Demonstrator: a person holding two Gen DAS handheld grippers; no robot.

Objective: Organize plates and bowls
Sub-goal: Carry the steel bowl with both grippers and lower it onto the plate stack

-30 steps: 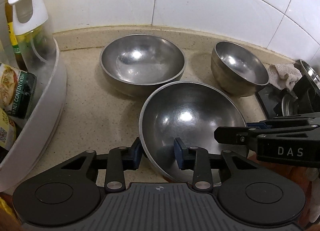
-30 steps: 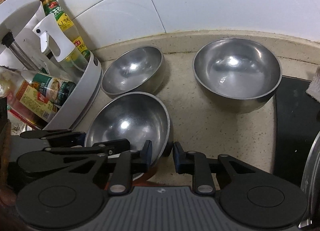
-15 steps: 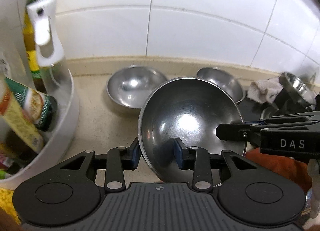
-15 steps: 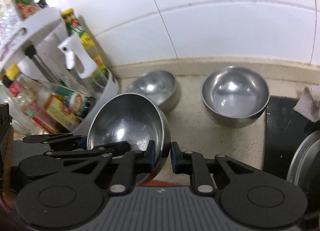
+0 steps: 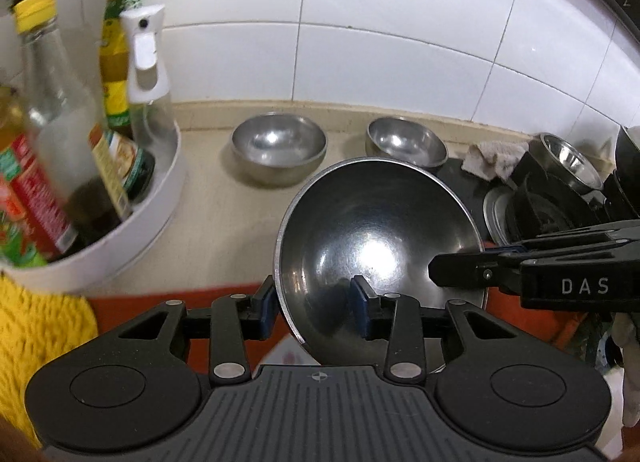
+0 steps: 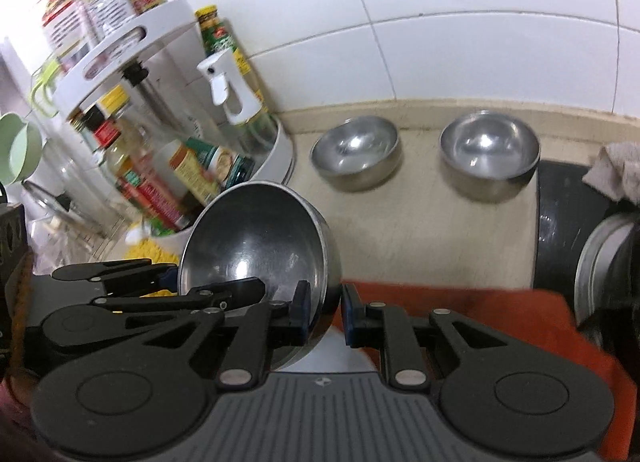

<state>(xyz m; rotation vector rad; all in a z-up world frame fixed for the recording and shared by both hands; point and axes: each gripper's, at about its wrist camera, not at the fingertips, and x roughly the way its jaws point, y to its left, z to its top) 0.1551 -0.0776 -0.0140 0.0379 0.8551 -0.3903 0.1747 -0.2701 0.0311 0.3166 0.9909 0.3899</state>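
A large steel bowl (image 5: pixel 376 238) hangs tilted in the air, gripped by both grippers on opposite sides of its rim. My left gripper (image 5: pixel 314 308) is shut on its near-left rim. My right gripper (image 6: pixel 325 312) is shut on its right rim; the bowl also shows in the right wrist view (image 6: pixel 256 238). Two more steel bowls stand on the counter by the wall: a wider one (image 5: pixel 279 146) on the left and a smaller, deeper one (image 5: pixel 406 142) on the right.
A white two-tier turntable rack (image 6: pixel 276 150) with bottles and a spray bottle (image 5: pixel 146 70) stands at the left. A black stove top (image 6: pixel 560 222) with a rag (image 6: pixel 618 166) and pots lies at the right. An orange cloth (image 6: pixel 460 318) lies below.
The large bowl has been lifted off the counter and pulled back from the wall, held by both grippers. The two other bowls stay in place and look farther away.
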